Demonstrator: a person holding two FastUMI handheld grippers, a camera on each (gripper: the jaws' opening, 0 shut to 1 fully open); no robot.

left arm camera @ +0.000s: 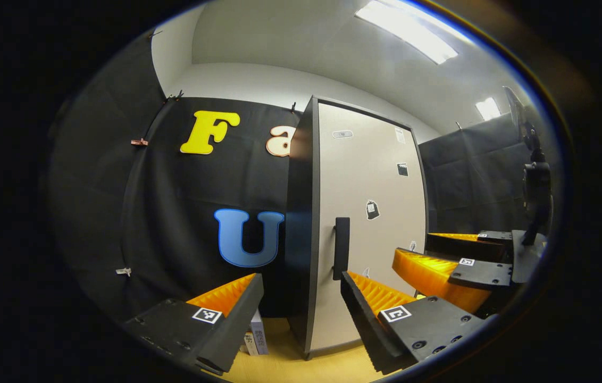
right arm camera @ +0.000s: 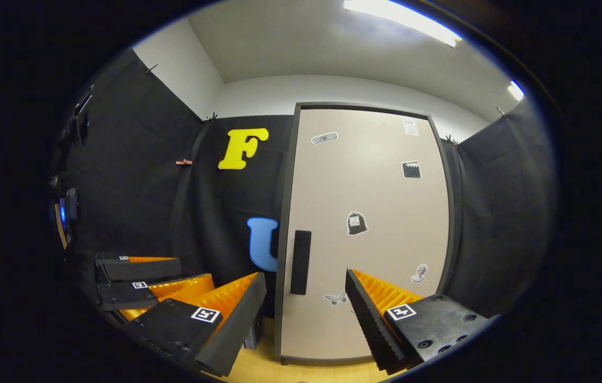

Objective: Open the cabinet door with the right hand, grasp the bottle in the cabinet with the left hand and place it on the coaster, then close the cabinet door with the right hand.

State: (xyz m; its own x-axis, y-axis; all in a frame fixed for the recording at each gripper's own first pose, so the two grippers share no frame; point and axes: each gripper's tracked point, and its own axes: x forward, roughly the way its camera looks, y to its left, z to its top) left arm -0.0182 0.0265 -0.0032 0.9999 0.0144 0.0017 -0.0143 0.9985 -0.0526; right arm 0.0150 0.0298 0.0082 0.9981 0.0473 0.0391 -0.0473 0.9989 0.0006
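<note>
**Q:** What does the right gripper view present?

**A:** The right gripper (right arm camera: 305, 311) faces the cabinet door (right arm camera: 367, 234), which stands closed, so the bottle is hidden behind it and cannot be located. The fingers stand wide apart and hold nothing. The door handle (right arm camera: 300, 262), a dark vertical bar, sits near the door's left edge, ahead of the fingers and slightly above the gap between them, closer to the left finger than the right.

**Q:** Which relation governs the coming move?

**A:** The long axis of the handle runs upright, while the gap between the fingers opens sideways (a favourable match, judged from this view). The fingers could therefore straddle the bar by advancing forward and a little upward, without rolling the wrist. The handle is apart from both fingers; no contact is made.

**Q:** Where does the left gripper stand?

**A:** The left gripper (left arm camera: 301, 308) is likewise spread wide and empty. In the left gripper view the same door (left arm camera: 370, 223) appears obliquely, with the handle (left arm camera: 341, 248) just above the right finger; the right gripper (left arm camera: 439, 255) shows farther off at the right, its fingers parted. Which gripper is nearer the handle cannot be judged. The task assigns the door to the right hand; opening has not begun.
</note>
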